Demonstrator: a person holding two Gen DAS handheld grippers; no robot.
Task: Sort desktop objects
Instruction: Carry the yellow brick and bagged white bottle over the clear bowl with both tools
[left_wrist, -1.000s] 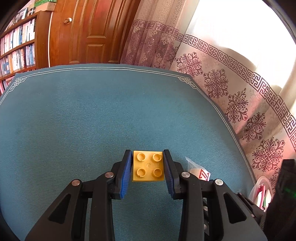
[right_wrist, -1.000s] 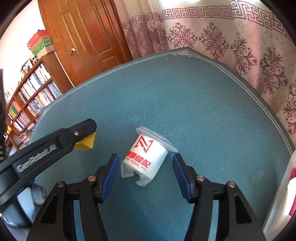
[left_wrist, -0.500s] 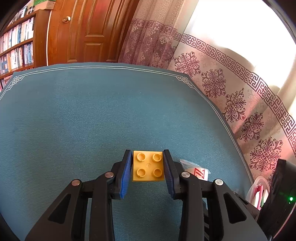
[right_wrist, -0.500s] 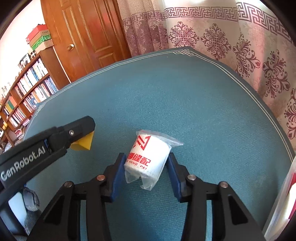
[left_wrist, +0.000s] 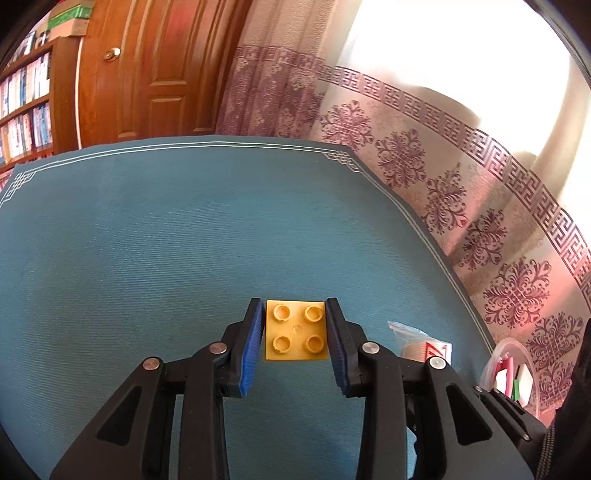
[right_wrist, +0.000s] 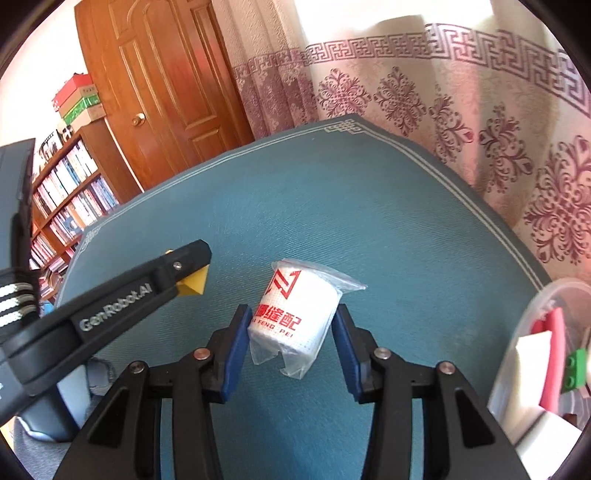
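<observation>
Closed in now, the right gripper: a second ago its blue pads stood wide of the bagged white roll, and here they press both its sides, roll nosing forward over the teal table toward the right edge. Both tools tilt steeply downward. Left gripper is clamped on the yellow brick, studs up, same grip as before, held over the table's near middle. From the right view that left tool reaches in from the left, brick corner poking out. A clear tub of bits sits at the right edge.
</observation>
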